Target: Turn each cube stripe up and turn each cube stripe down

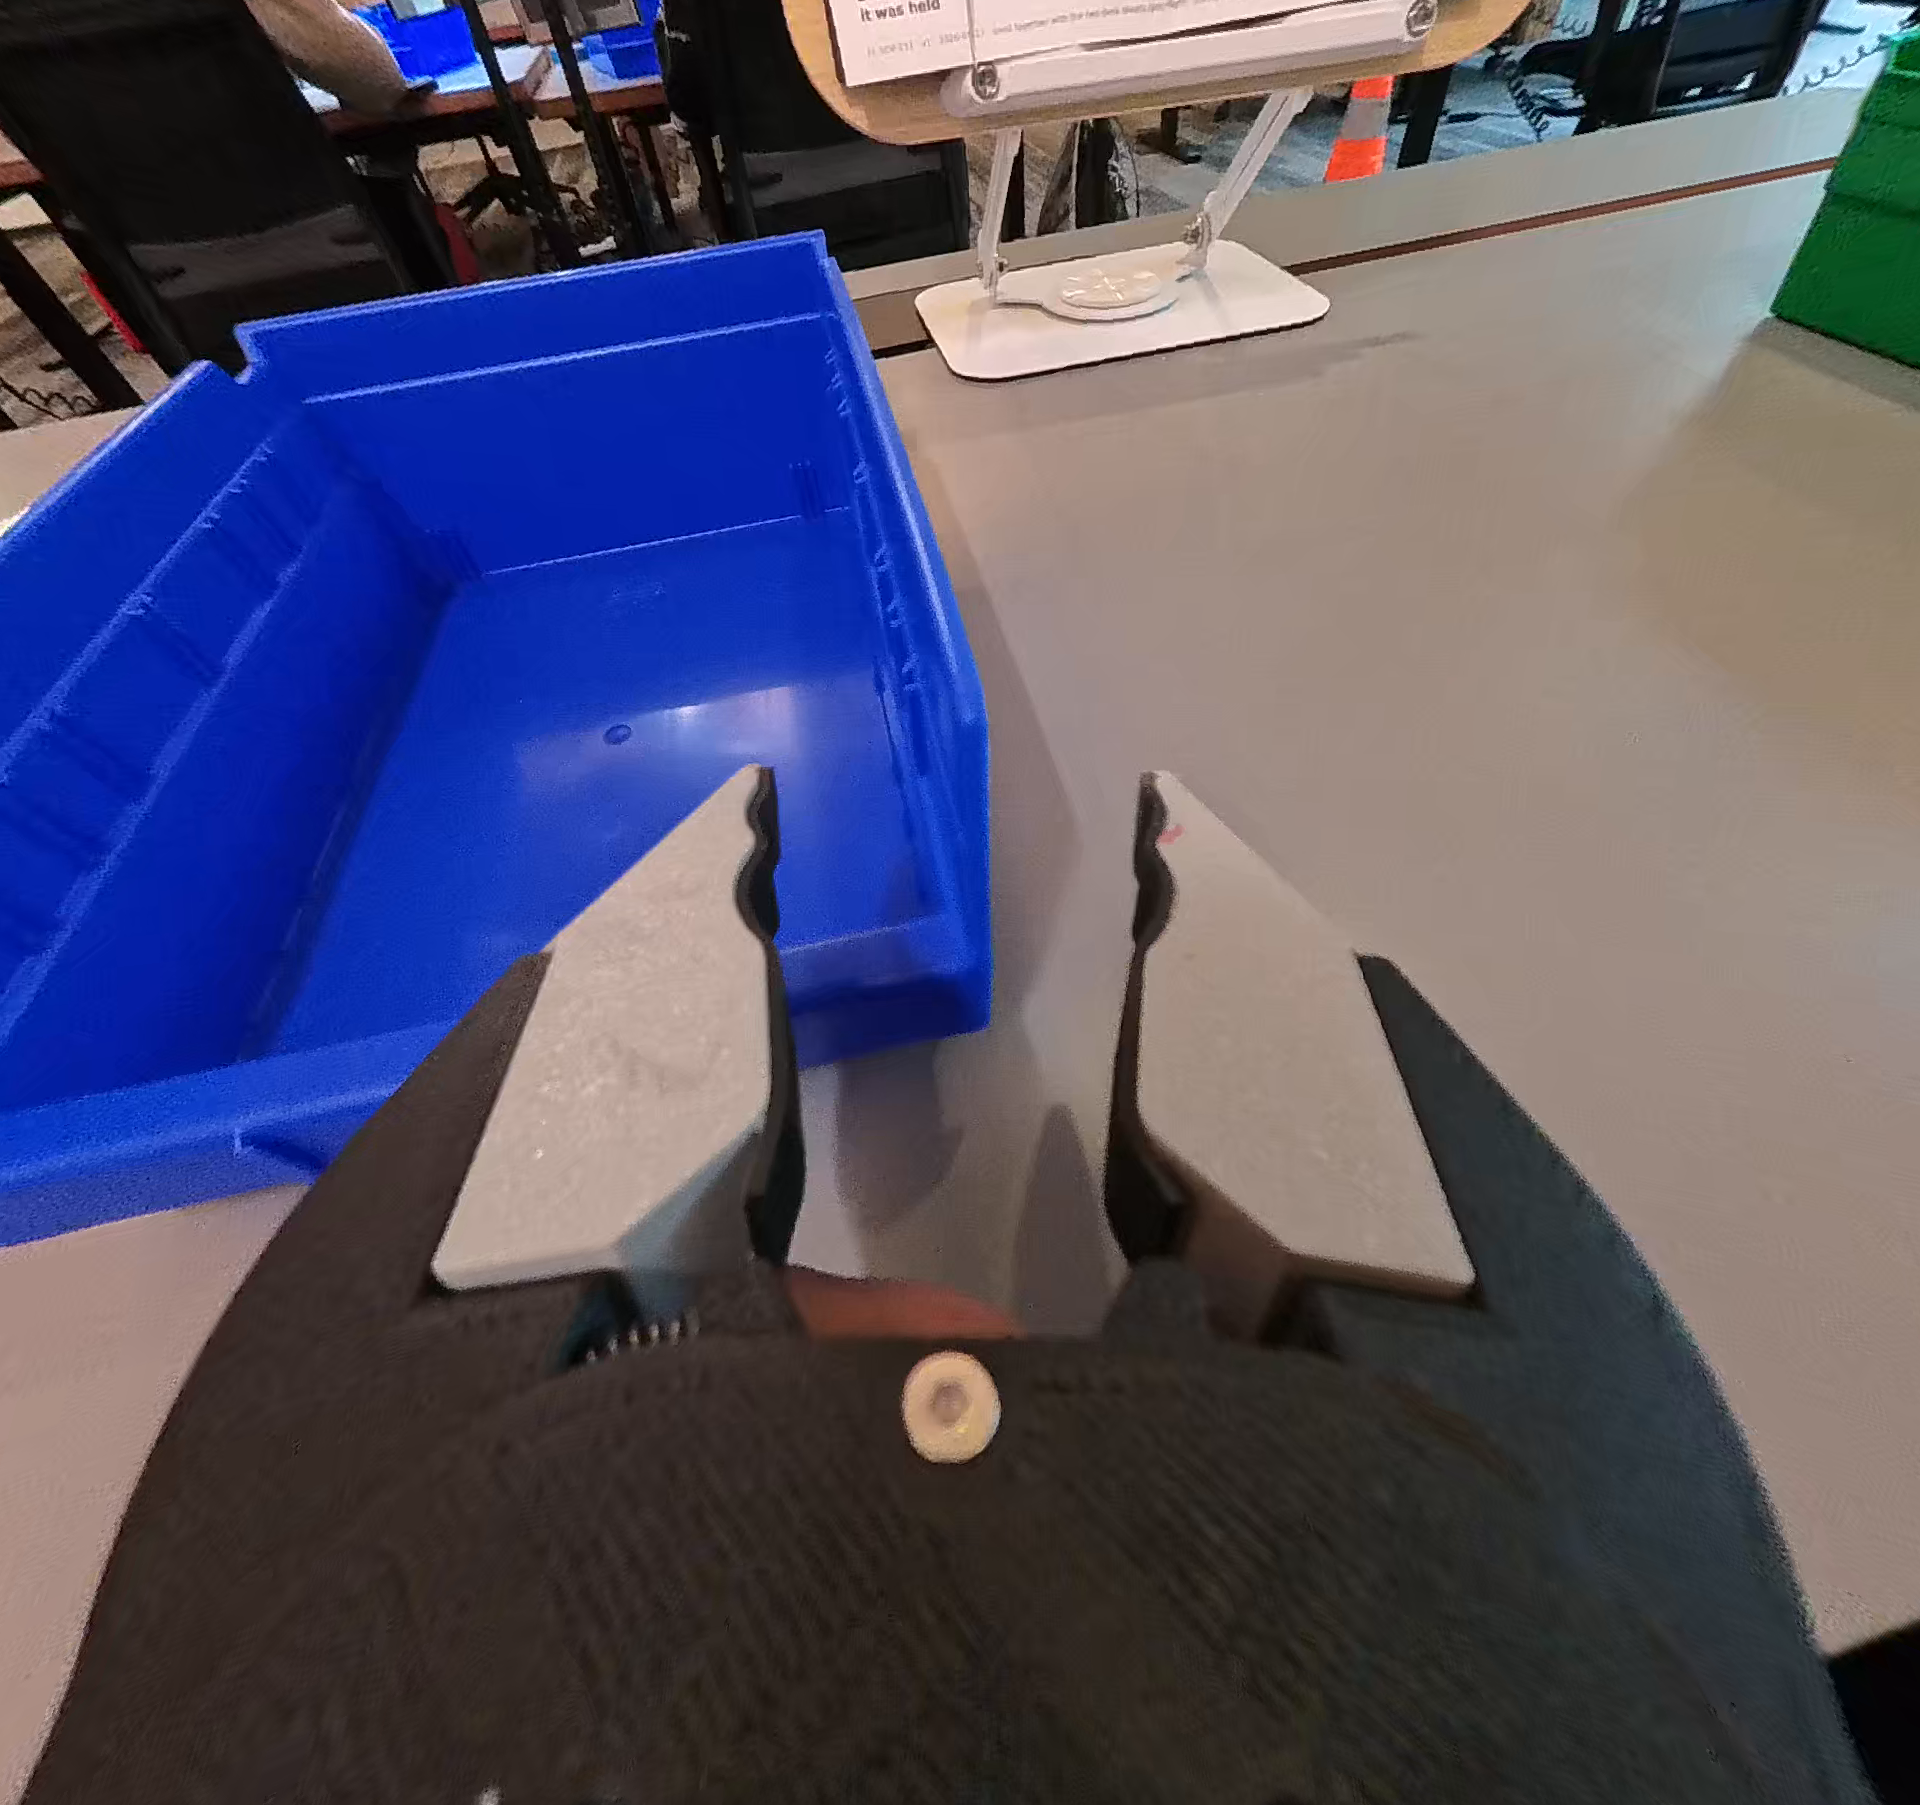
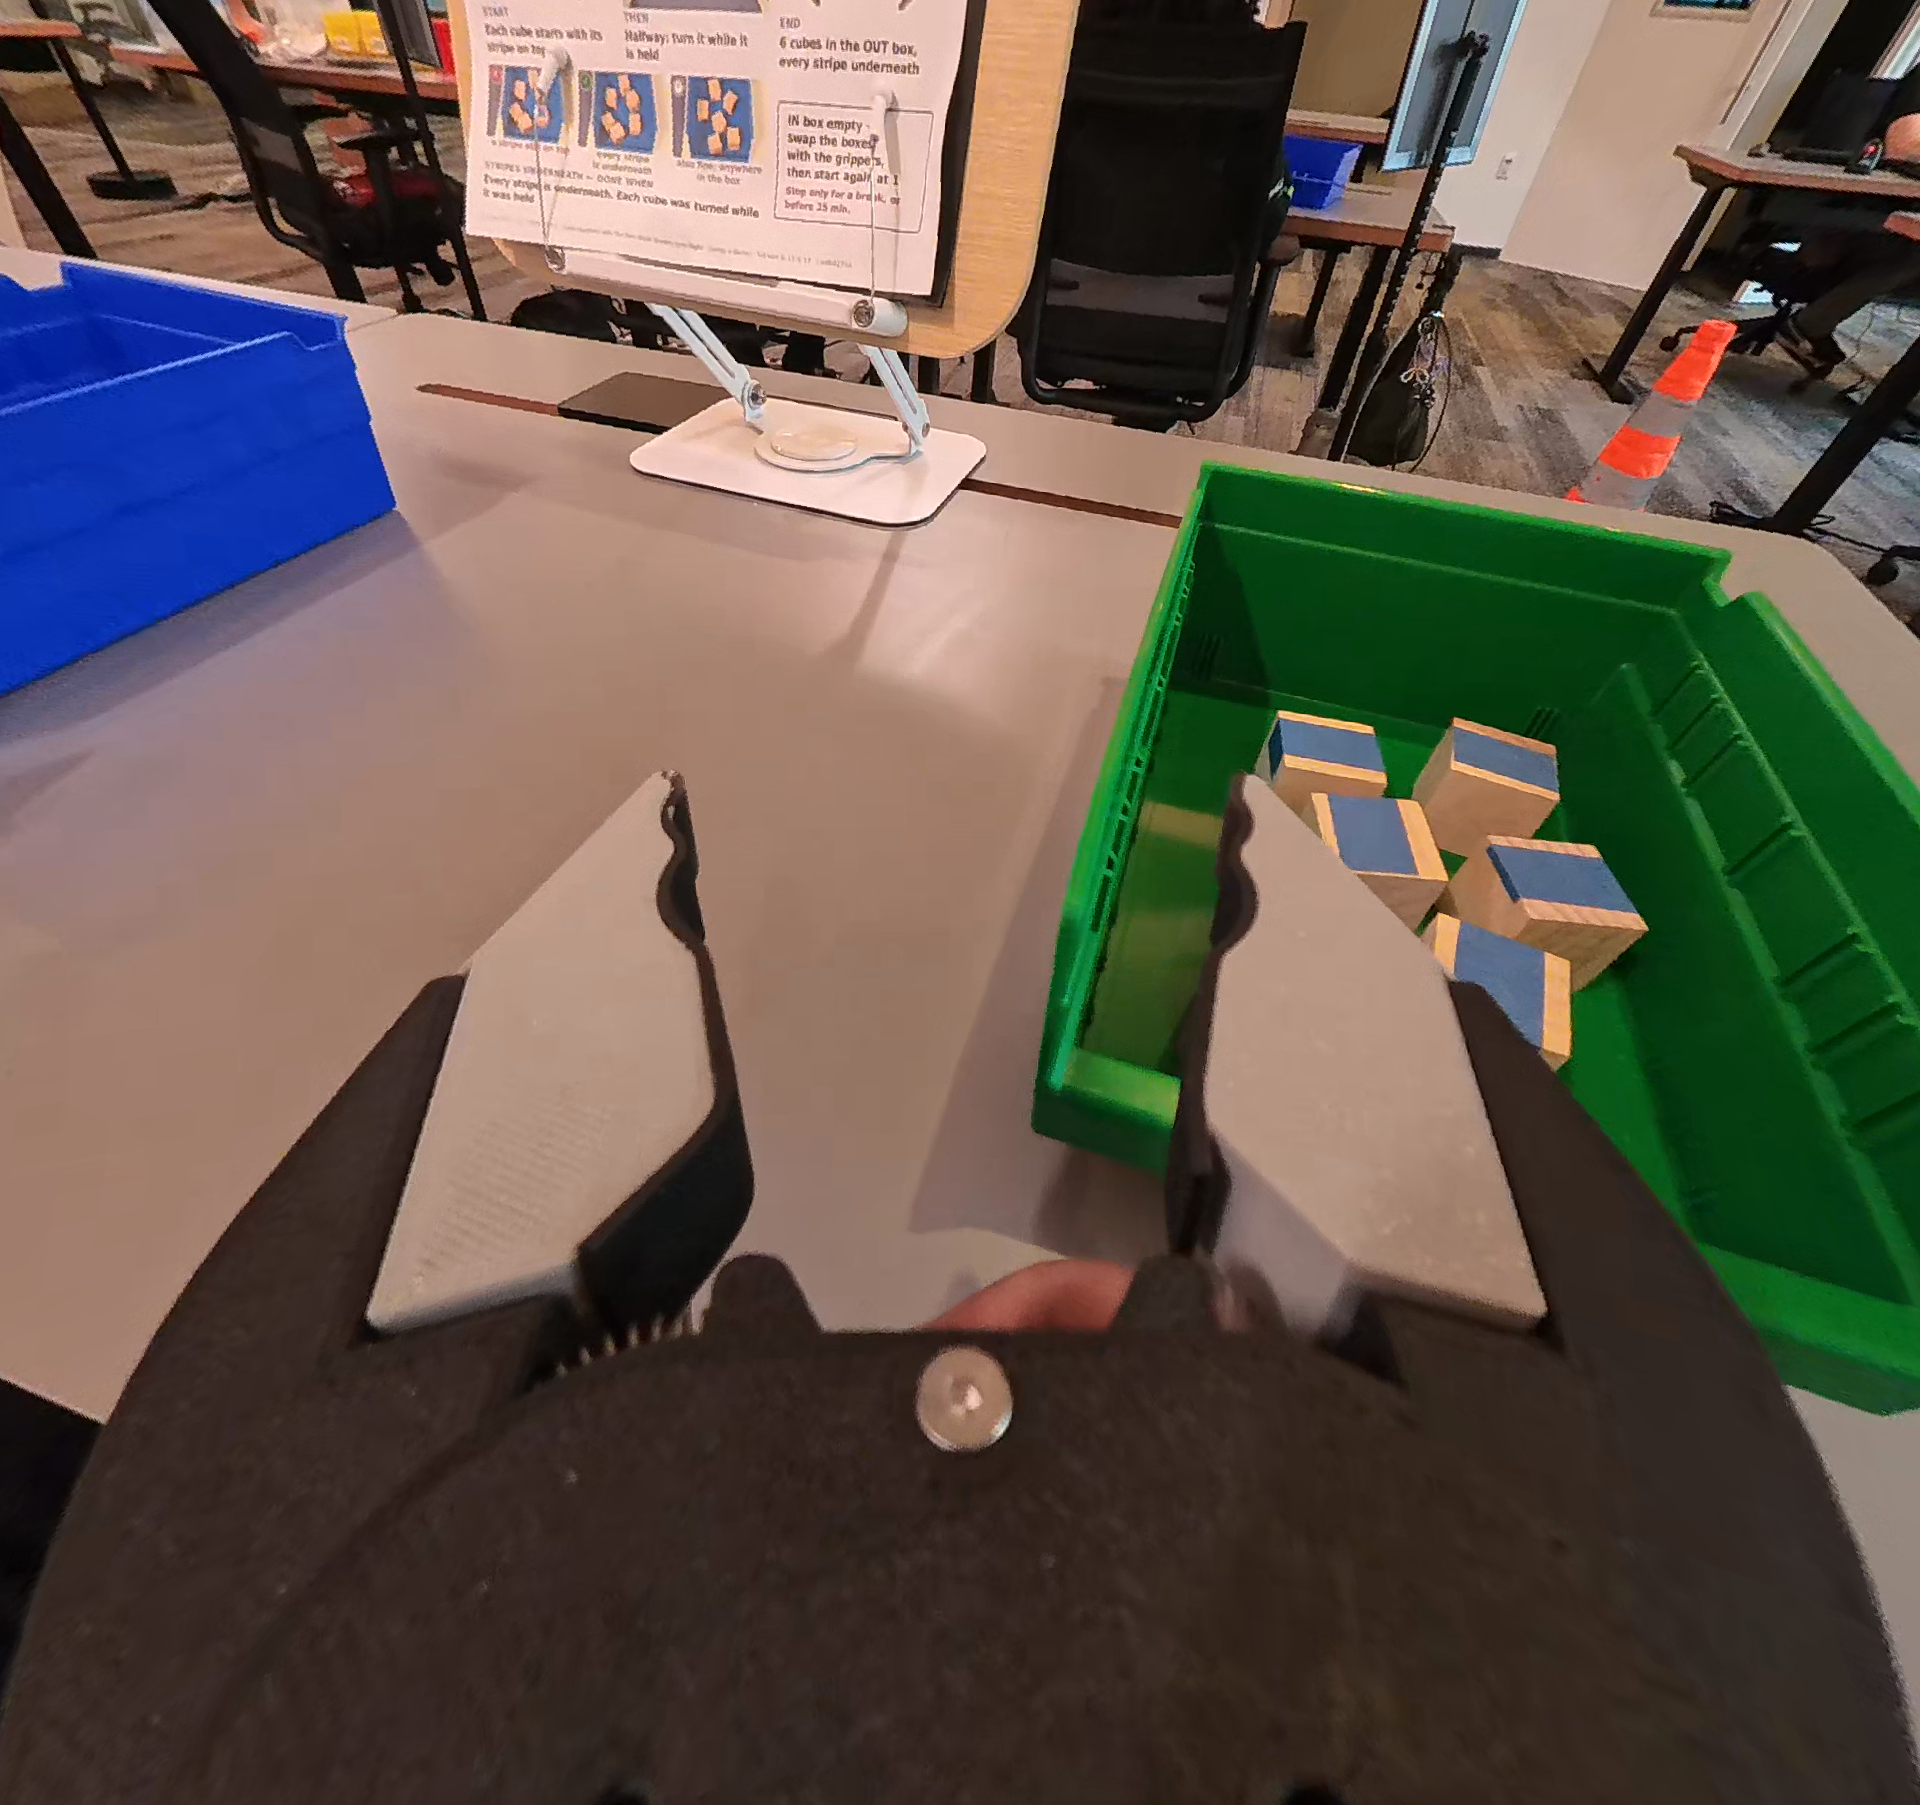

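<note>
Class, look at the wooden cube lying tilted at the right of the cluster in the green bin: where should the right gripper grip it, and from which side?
Come from above with the right gripper, open now. Close on two opposite bare wood side faces of the tilted cube, leaving its blue stripe uncovered. Neighbouring cubes crowd its left, so the near and far faces probably offer more finger room. The green bin wall blocks any sideways approach.

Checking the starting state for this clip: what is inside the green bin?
The green bin holds five visible wooden cubes, blue stripes up. The right gripper covers part of the bin floor, so a sixth cube may be hidden.
</note>
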### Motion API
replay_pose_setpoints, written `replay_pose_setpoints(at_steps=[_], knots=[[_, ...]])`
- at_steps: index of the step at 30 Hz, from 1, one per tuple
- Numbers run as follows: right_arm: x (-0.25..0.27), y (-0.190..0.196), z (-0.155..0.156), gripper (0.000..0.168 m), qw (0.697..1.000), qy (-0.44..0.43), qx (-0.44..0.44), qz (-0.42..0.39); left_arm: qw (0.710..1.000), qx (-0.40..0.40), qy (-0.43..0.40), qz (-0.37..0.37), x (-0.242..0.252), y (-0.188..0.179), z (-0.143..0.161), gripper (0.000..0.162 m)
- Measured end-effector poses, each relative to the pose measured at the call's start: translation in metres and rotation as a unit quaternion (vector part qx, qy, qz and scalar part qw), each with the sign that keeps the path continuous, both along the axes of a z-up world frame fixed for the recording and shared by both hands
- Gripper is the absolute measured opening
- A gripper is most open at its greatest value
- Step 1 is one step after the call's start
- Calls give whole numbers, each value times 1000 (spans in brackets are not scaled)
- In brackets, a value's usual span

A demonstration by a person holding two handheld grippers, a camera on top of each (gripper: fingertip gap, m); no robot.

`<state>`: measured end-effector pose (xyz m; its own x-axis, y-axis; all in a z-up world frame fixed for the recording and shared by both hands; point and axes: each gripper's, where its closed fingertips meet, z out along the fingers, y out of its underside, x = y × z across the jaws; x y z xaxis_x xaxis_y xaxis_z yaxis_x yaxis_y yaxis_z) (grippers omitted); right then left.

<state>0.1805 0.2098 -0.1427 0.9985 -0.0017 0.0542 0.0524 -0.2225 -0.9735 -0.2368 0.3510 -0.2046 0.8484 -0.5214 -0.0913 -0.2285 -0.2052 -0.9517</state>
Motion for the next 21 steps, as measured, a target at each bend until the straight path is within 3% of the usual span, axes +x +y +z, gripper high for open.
replay_pose_setpoints(at_steps=[12,14,19,21], knots=[[24,-4,-13,99,999,0,-32,-36,999,-20,34,-5,11,14,-16,64],[32,-6,-19,99,998,-3,-39,-48,999,-15,45,-1,10,18,-17,54],[40,-4,-53,101,995,10,-85,-48,995,19,93,4,7,25,-15,9],[35,2,-60,100,995,8,-95,-39,993,32,115,22,3,30,-14,6]])
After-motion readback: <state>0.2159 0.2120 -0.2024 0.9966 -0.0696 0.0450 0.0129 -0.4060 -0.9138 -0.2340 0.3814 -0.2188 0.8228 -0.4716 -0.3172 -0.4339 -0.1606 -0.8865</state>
